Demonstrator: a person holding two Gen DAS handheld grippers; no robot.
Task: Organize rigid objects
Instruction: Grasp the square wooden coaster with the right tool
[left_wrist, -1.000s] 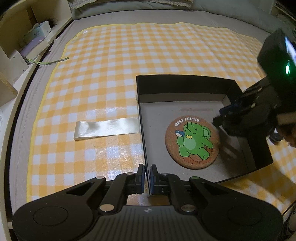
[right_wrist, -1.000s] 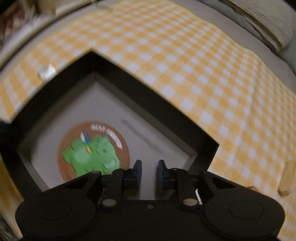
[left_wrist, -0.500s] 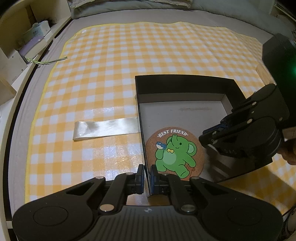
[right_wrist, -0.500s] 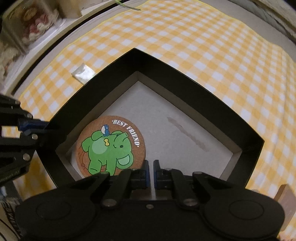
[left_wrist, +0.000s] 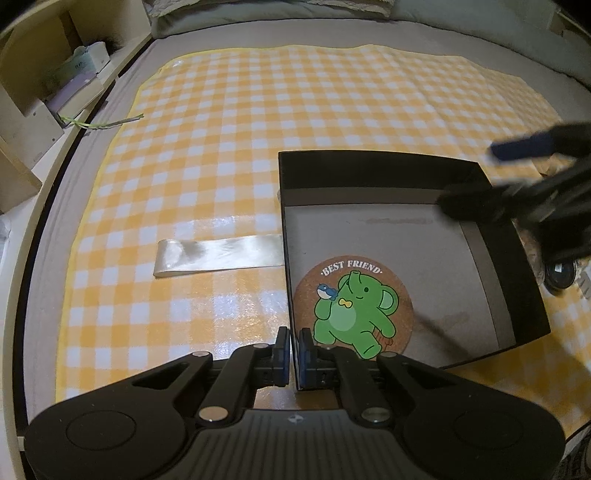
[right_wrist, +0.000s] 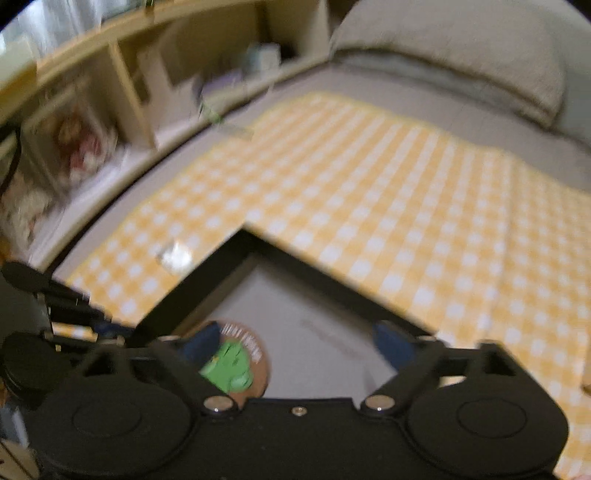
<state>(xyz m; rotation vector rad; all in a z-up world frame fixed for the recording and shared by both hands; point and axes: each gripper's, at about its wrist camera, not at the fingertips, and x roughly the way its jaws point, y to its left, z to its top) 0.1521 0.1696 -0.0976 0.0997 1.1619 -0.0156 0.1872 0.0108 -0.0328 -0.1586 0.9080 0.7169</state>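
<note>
A round cork coaster (left_wrist: 352, 308) printed with a green cartoon elephant and the words "BEST FRIEND" lies flat, face up. It rests on the grey floor of a shallow, open black cardboard box (left_wrist: 380, 173), toward the 7 o'clock corner, near the left wall.

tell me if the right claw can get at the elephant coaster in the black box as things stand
Probably yes. The coaster lies flat and alone on the floor of the open-topped black box, nothing over it. The right claw is above it, jaws opening with nothing between them. The left claw grips the near wall, off to one side.
</note>
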